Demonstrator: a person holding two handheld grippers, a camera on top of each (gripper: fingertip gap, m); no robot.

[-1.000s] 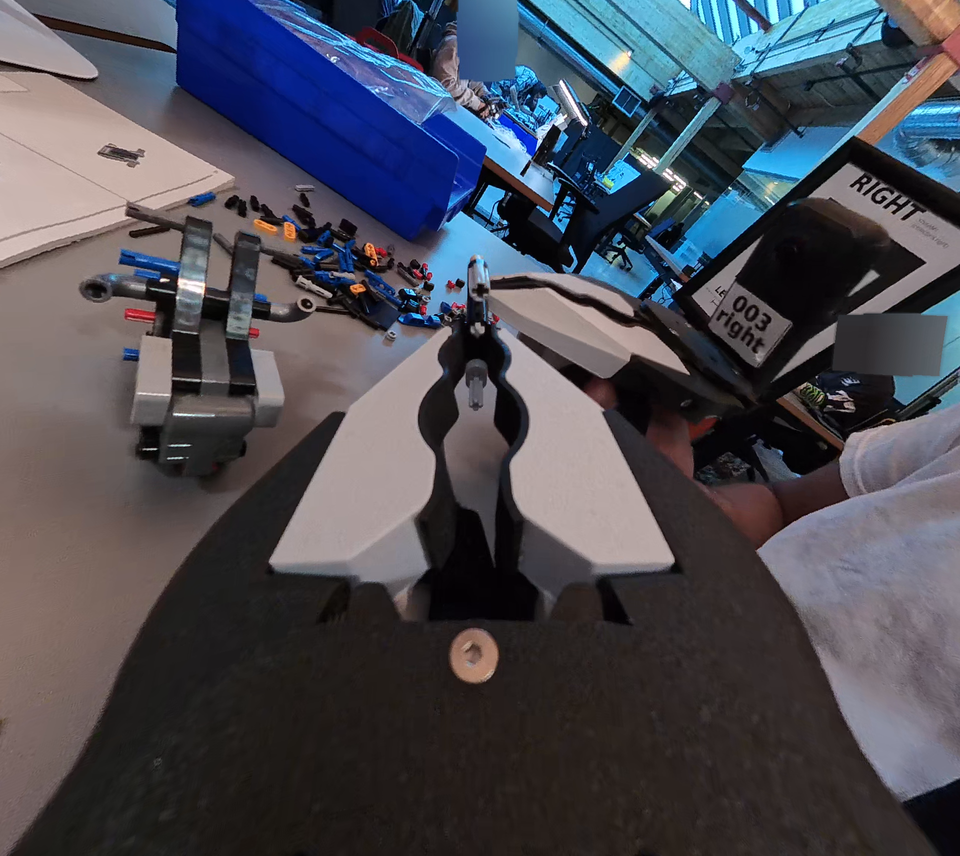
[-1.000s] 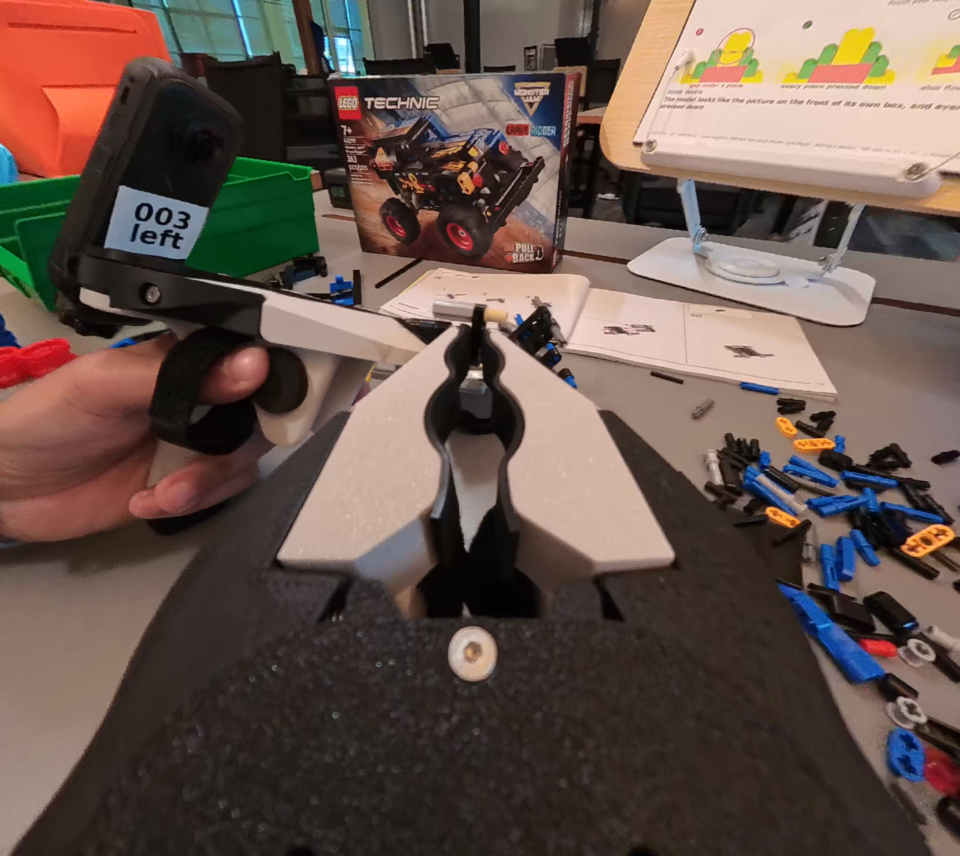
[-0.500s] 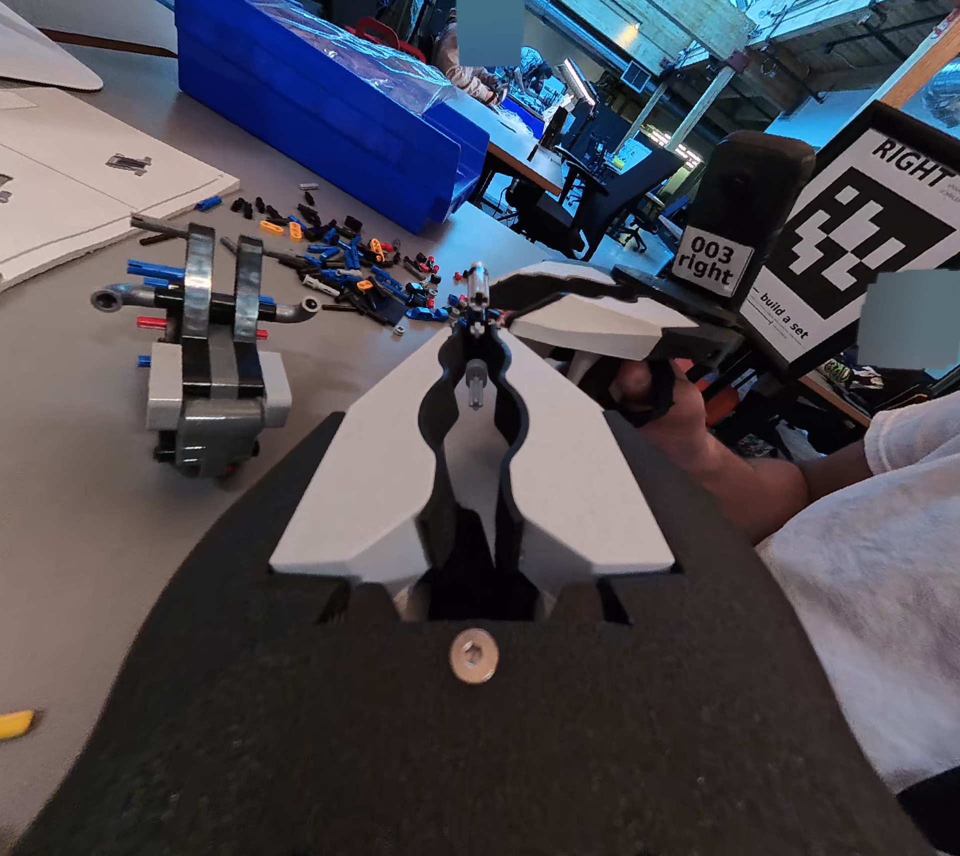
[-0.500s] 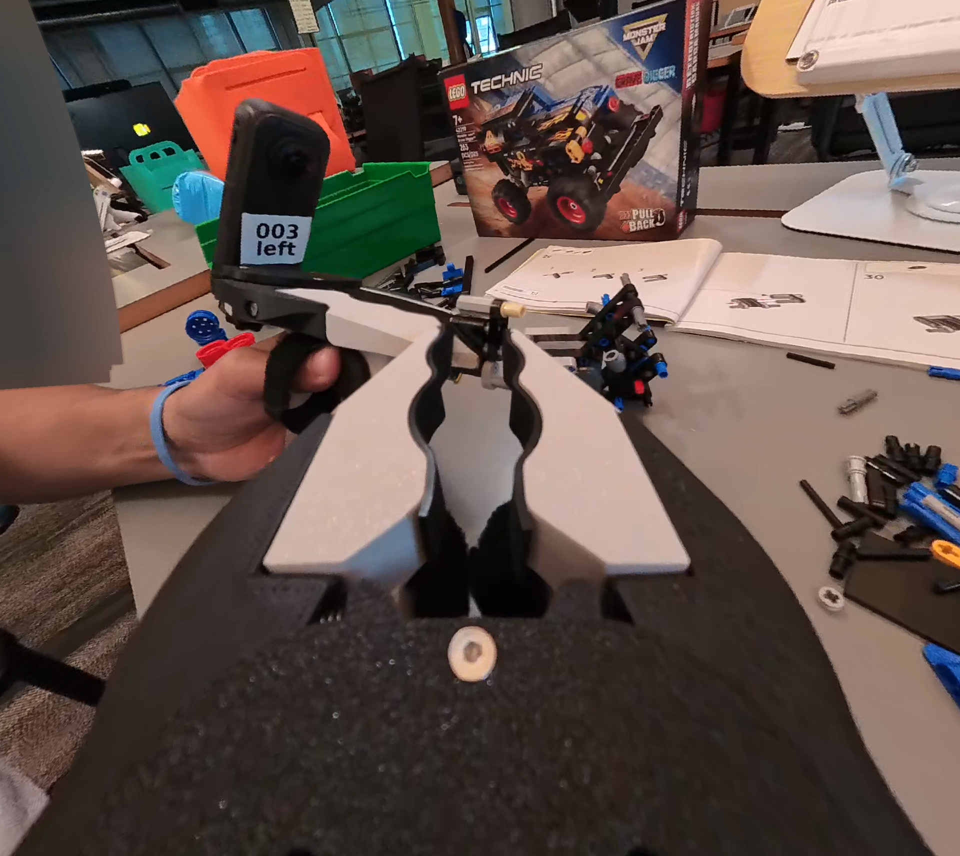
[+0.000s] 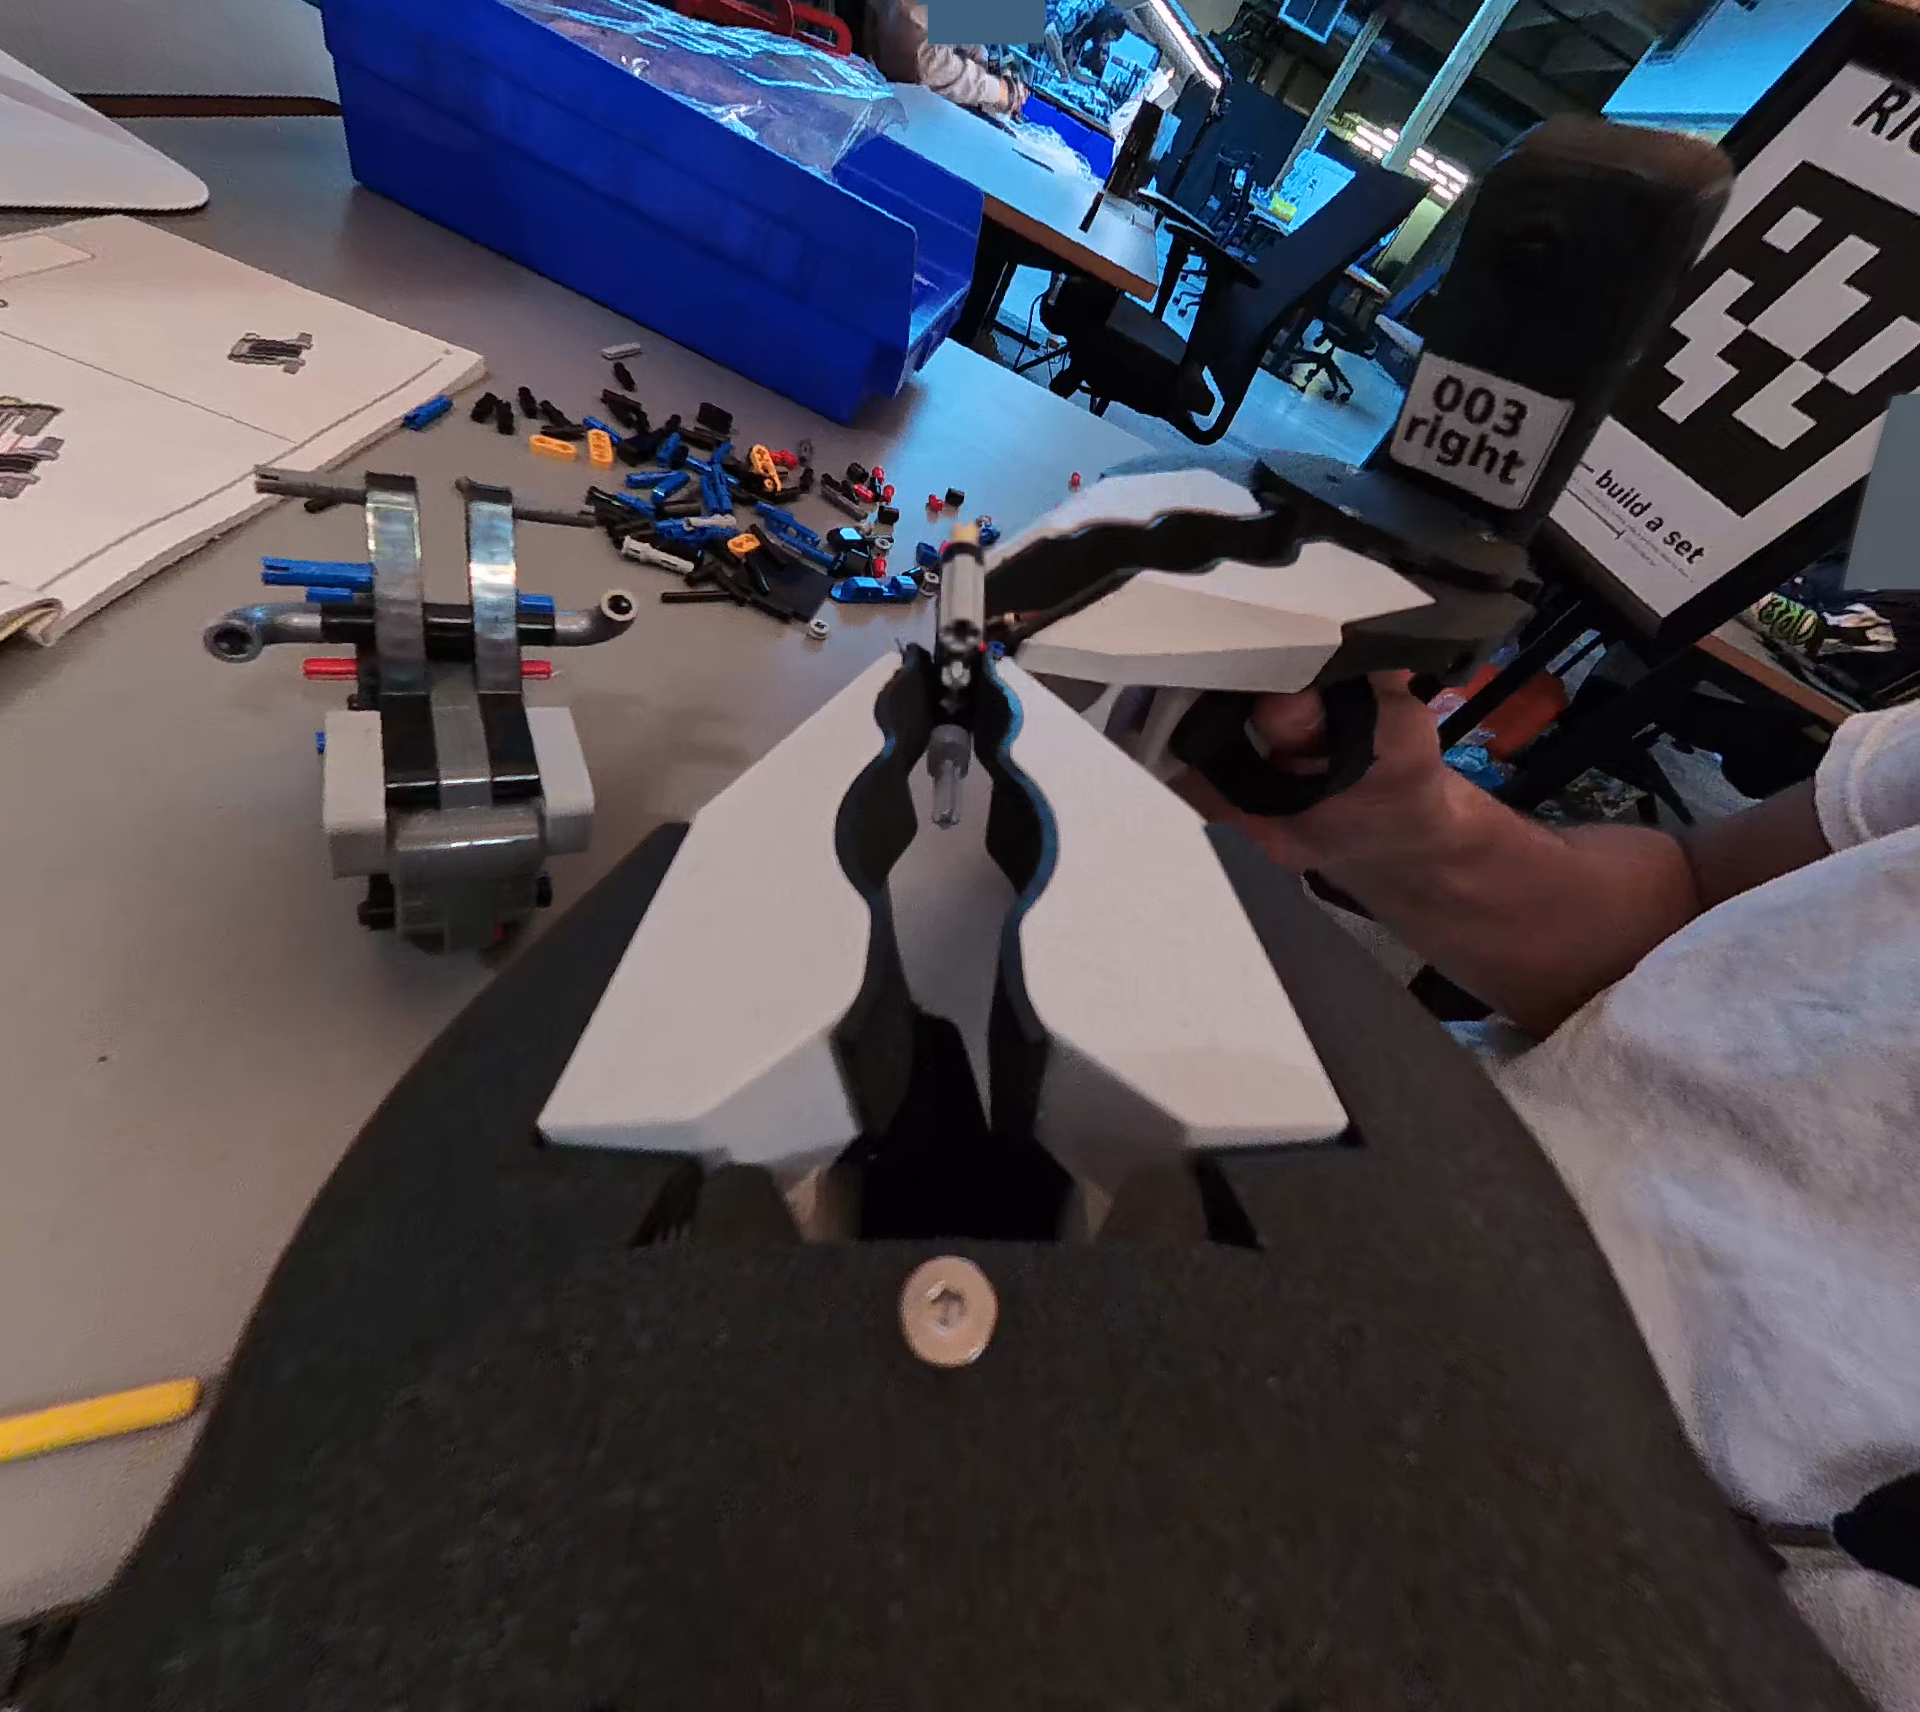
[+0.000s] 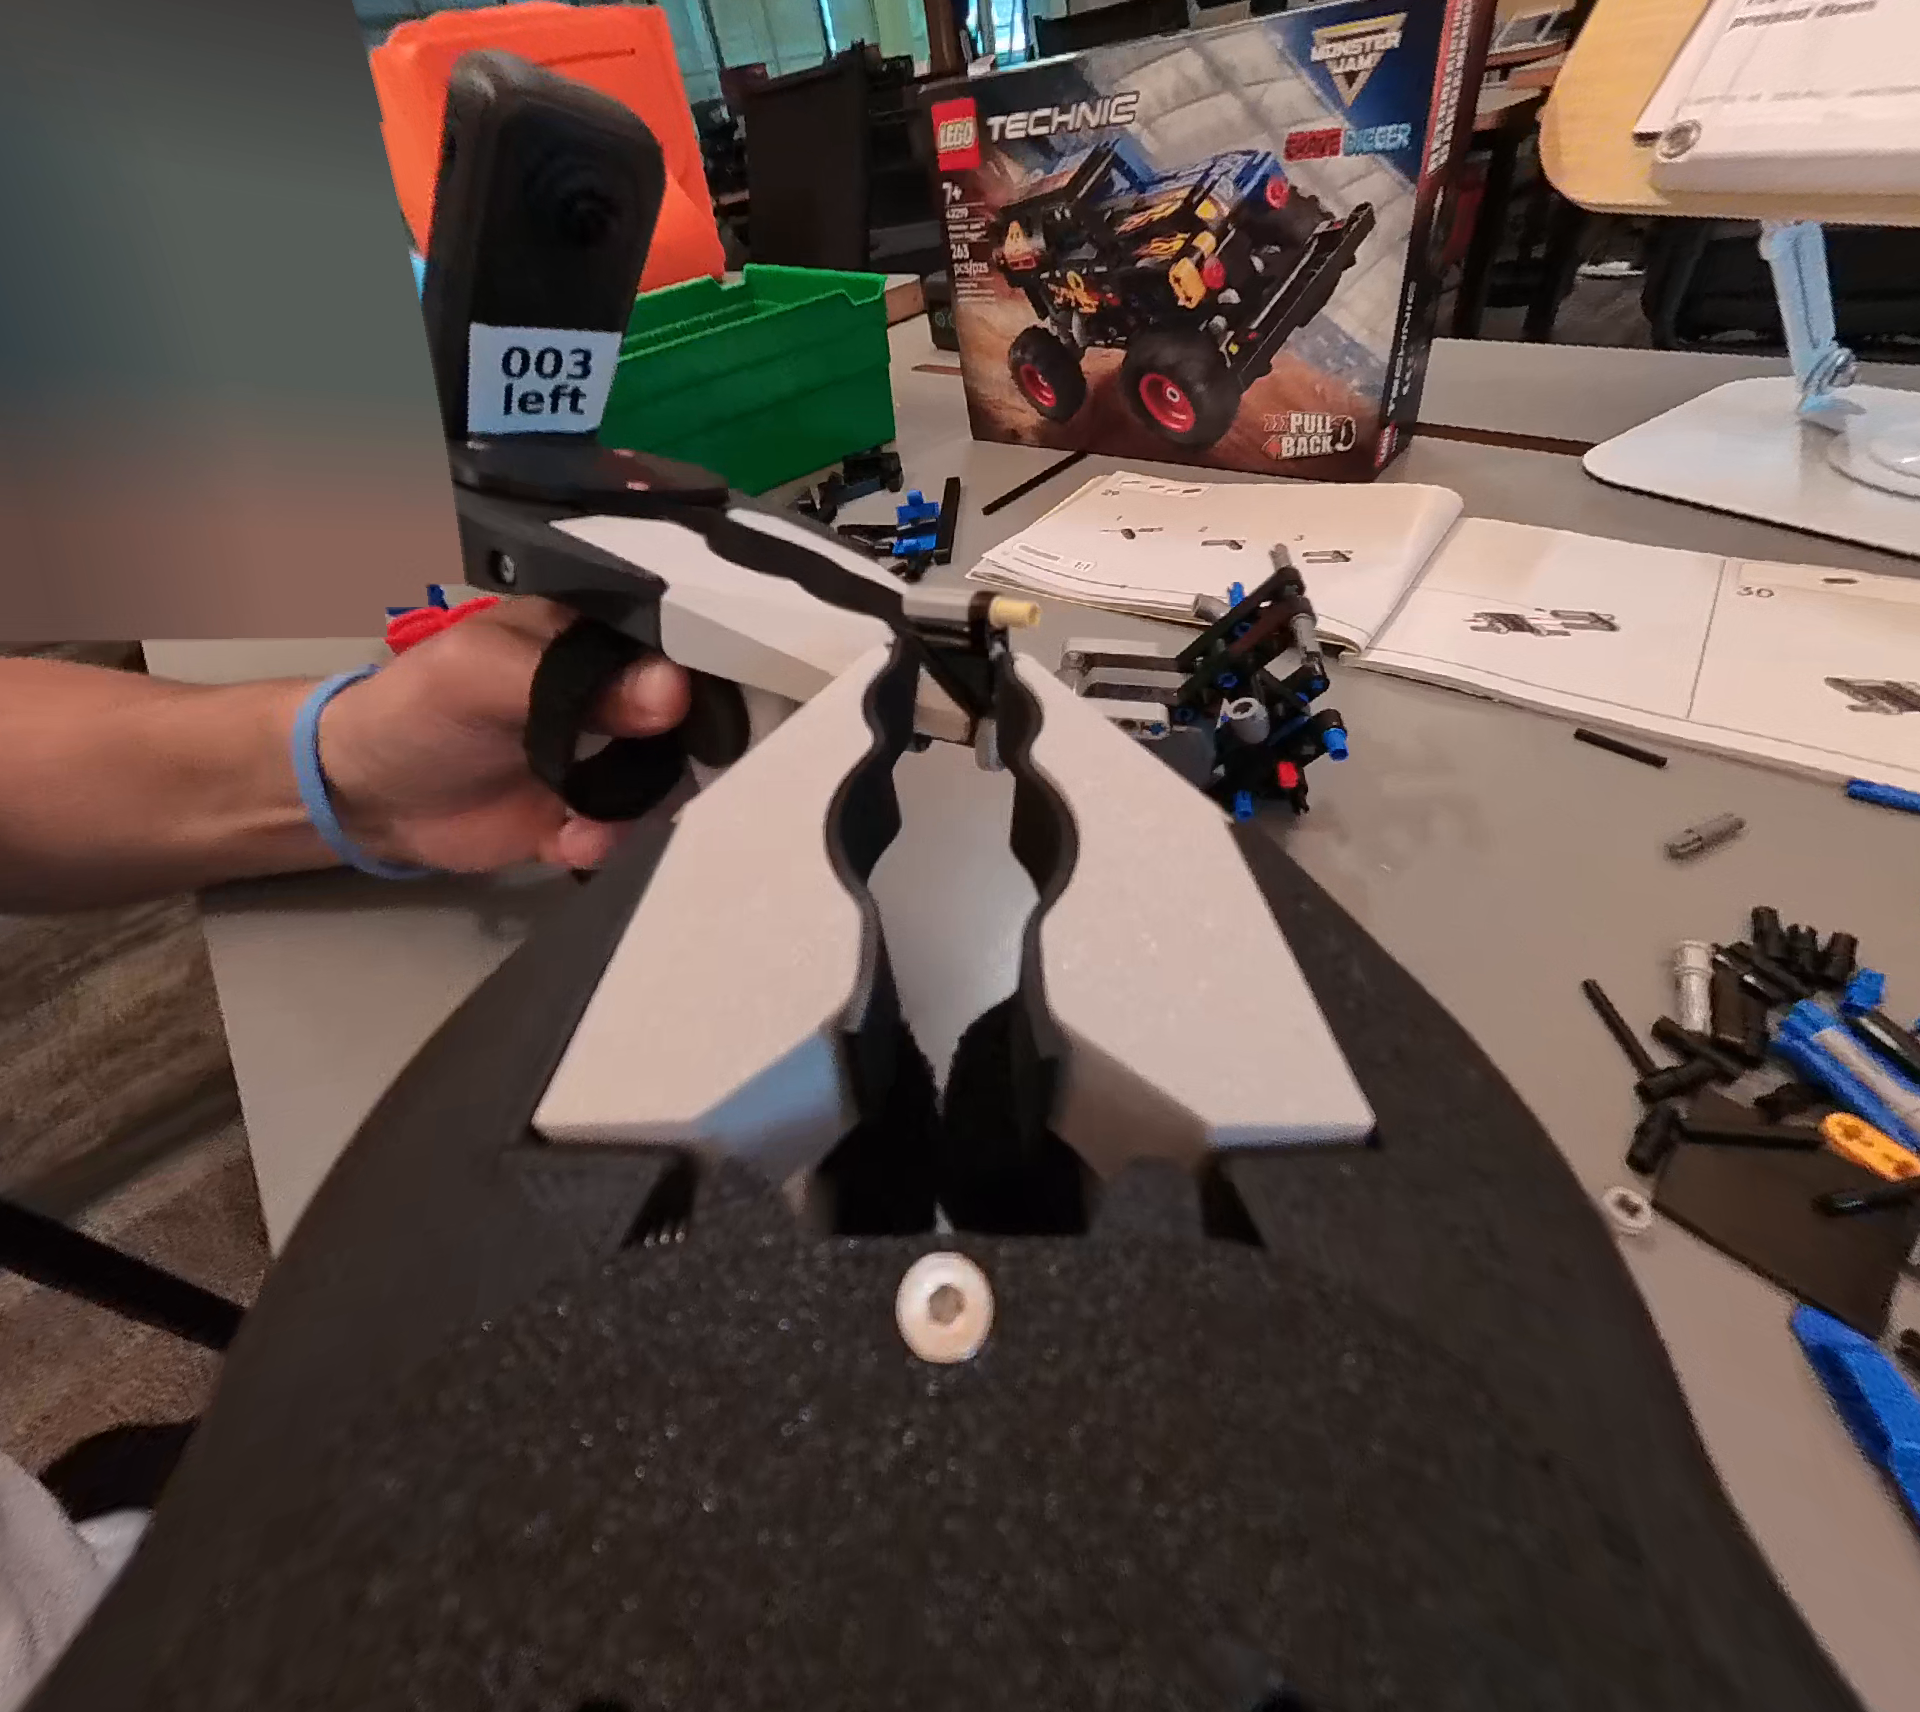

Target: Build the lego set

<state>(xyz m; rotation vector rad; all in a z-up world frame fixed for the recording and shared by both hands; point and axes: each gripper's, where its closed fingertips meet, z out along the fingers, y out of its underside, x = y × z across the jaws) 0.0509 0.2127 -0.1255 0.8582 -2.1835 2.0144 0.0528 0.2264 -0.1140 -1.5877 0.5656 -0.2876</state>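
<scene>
My left gripper is shut on a small lego assembly, a grey pin with a tan tip and a black part, held above the table. My right gripper meets it tip to tip and is shut on the same assembly. In the left wrist view the right gripper comes in from the right. In the right wrist view the left gripper comes in from the left. The partly built grey and black chassis stands on the table, also in the right wrist view.
Loose black, blue and orange parts lie beyond the chassis, also seen at the right. An open instruction booklet, the lego box, a blue bin, a green bin and a document stand ring the table. My two grippers' fingertips are within a few centimetres of each other.
Both grippers stay joined at the small assembly. The right gripper has swung round, so its handle now sits lower and farther right. The chassis has not moved.
</scene>
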